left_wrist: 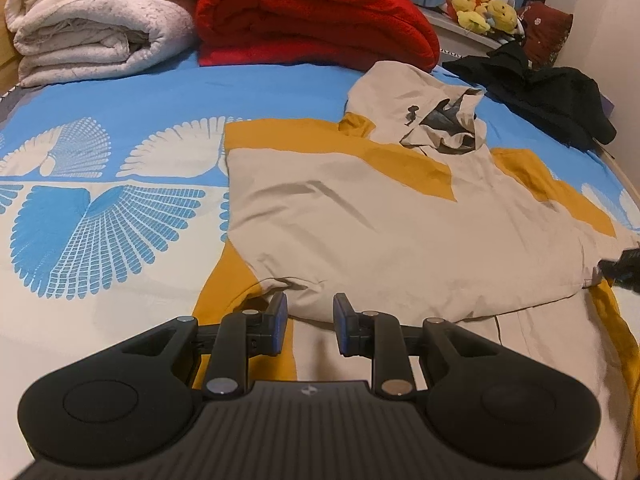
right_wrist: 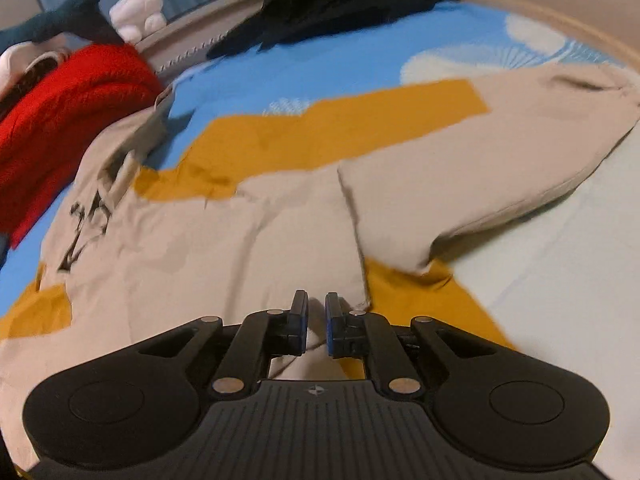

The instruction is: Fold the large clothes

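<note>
A beige and mustard hooded jacket lies spread on the bed, hood pointing away from me. My left gripper hovers over the jacket's near folded edge, open, with nothing between its blue pads. In the right wrist view the jacket fills the middle, and one sleeve stretches out to the right. My right gripper is nearly closed, pinching a raised fold of the beige cloth between its pads. The right gripper also shows as a dark shape at the jacket's right edge in the left wrist view.
The bed has a blue and white patterned sheet. Folded white blankets and a folded red blanket sit at the far end. A black garment lies far right, with yellow plush toys behind it.
</note>
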Motion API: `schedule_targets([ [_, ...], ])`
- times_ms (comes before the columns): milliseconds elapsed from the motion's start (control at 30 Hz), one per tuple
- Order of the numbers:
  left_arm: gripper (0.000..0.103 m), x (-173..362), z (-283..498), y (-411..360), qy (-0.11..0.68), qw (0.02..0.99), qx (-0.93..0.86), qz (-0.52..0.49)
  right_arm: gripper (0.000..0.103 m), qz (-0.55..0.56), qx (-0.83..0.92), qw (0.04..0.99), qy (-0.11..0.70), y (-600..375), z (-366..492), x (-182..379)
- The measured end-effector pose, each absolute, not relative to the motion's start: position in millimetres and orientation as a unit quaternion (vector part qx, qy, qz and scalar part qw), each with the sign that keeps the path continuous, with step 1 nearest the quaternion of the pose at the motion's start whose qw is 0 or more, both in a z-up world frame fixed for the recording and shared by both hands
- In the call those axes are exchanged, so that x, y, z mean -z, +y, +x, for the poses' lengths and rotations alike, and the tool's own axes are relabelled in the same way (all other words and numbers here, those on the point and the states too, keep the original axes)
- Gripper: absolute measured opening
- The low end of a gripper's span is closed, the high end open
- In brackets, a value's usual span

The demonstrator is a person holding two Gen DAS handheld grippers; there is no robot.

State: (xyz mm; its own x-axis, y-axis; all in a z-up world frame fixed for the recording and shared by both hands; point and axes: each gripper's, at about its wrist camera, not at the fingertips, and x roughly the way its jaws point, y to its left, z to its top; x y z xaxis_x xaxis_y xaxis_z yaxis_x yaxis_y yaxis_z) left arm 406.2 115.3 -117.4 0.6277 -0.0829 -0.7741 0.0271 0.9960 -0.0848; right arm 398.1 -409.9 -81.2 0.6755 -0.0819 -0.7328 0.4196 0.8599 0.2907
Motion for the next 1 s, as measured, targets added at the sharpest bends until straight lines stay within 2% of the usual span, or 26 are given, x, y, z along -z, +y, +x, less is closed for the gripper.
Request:
schedule_targets([
  [200,0.027,111.9,402.9,115.1,0.420,0.907,0.026,-0.031,0.009,0.143,0.127,0.938,0.289,-406.9,380.1,26.4],
  [300,0.027,109.7,400.9,112.9,0.416,0.908,0.029,-0.029,0.009,0.143,0.124,0.948,0.258,-426.6,367.6,8.3],
  [433,0.027,110.2,397.0,107.0,0.417,0.908,0.037,-0.021,0.008,0.160,0.148,0.944,0.249,-481.7,351.5,5.9],
  [500,0.028,111.5,395.6,104.4,0.418,0.908,0.041,-0.017,0.000,0.179,0.164,0.939,0.245,-516.0,339.6,9.7],
  [667,0.028,117.1,395.7,95.1,0.422,0.905,0.049,-0.004,0.000,0.195,0.211,0.928,0.236,-589.6,315.3,24.7],
  [833,0.028,116.8,394.4,88.8,0.416,0.908,0.057,0.004,0.008,0.289,0.243,0.898,0.226,-661.6,305.6,50.7],
  [900,0.031,118.1,394.4,87.0,0.415,0.908,0.056,0.013,0.021,0.332,0.258,0.879,0.224,-683.8,307.7,66.9],
  [1000,0.033,120.9,394.9,87.5,0.417,0.907,0.055,0.022,0.029,0.371,0.274,0.857,0.229,-715.7,315.1,94.2],
])
